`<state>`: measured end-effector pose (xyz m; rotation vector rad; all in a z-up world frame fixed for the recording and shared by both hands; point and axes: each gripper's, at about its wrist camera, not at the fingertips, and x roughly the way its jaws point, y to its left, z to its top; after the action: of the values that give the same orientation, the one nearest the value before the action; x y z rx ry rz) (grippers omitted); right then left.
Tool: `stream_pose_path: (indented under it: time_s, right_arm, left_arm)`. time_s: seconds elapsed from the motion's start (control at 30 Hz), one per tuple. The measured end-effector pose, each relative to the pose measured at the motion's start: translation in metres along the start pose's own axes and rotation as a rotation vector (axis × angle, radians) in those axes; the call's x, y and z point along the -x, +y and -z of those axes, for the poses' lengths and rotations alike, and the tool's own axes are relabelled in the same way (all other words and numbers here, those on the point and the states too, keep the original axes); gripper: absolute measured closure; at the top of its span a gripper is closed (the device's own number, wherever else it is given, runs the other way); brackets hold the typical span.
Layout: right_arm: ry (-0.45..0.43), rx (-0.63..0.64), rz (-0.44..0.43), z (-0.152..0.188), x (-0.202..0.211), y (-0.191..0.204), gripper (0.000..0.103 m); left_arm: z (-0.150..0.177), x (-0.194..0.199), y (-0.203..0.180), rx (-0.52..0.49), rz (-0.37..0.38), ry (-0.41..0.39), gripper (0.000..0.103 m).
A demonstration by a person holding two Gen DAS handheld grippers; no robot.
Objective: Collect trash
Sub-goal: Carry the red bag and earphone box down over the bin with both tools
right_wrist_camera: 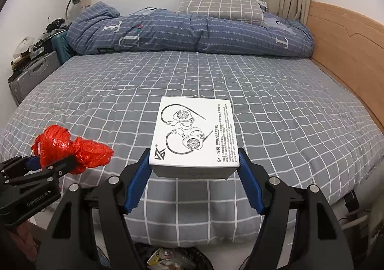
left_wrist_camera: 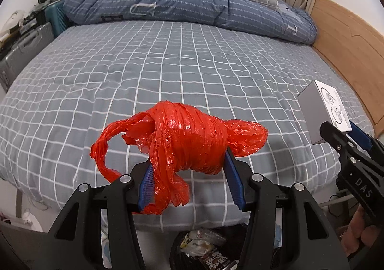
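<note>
A: Start at the fingers; what does each hold?

B: The left gripper (left_wrist_camera: 189,169) has its blue ribbed fingers (left_wrist_camera: 234,181) closed on a red bag (left_wrist_camera: 189,140), low centre of the left view; the right gripper (right_wrist_camera: 194,169) is clamped on the near end of a white box (right_wrist_camera: 194,133), centre of the right view.

A: Where does the trash go from there?

B: I judge into the bin (left_wrist_camera: 206,248), at the bottom edge of both views, directly under the fingers and in front of the bed (left_wrist_camera: 168,65); wrappers already lie in it; so the drop is straight down, and neither hand looks clearly nearer.

A: Axes?

B: The bag's wrapped bundle runs left to right across the fingers, loose tails hanging at lower left and bulging right; the box's long side points away from the fingers toward the upper frame, lying flat.

A: Materials?

B: The bag is thin, crinkled, glossy plastic, wound tight in the middle, soft and likely to snag on the ribs when let go; the box is stiff matte card, sharp-edged, printed with earphone line art; it should fall cleanly. The bed is a grey checked quilted cover, a rumpled blue duvet (left_wrist_camera: 187,8) across the upper frame.
</note>
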<state>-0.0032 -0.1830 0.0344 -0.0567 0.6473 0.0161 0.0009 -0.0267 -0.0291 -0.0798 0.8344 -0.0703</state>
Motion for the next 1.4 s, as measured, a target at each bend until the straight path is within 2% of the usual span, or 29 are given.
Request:
stream_pose_path:
  time_s: [0.7, 1.23, 1.4]
  right_arm:
    - [0.066, 0.004, -0.037, 0.065, 0.040, 0.002, 0.036]
    - [0.197, 0.022, -0.033, 0.133, 0.052, -0.003, 0.036]
    - [0.250, 0.016, -0.037, 0.154, 0.051, -0.003, 0.036]
  left_arm:
    - [0.078, 0.022, -0.011, 0.004, -0.021, 0.071, 0.052]
    - [0.130, 0.034, -0.013, 0.012, -0.049, 0.148, 0.052]
    - [0.152, 0.026, -0.010, 0.013, -0.069, 0.199, 0.052]
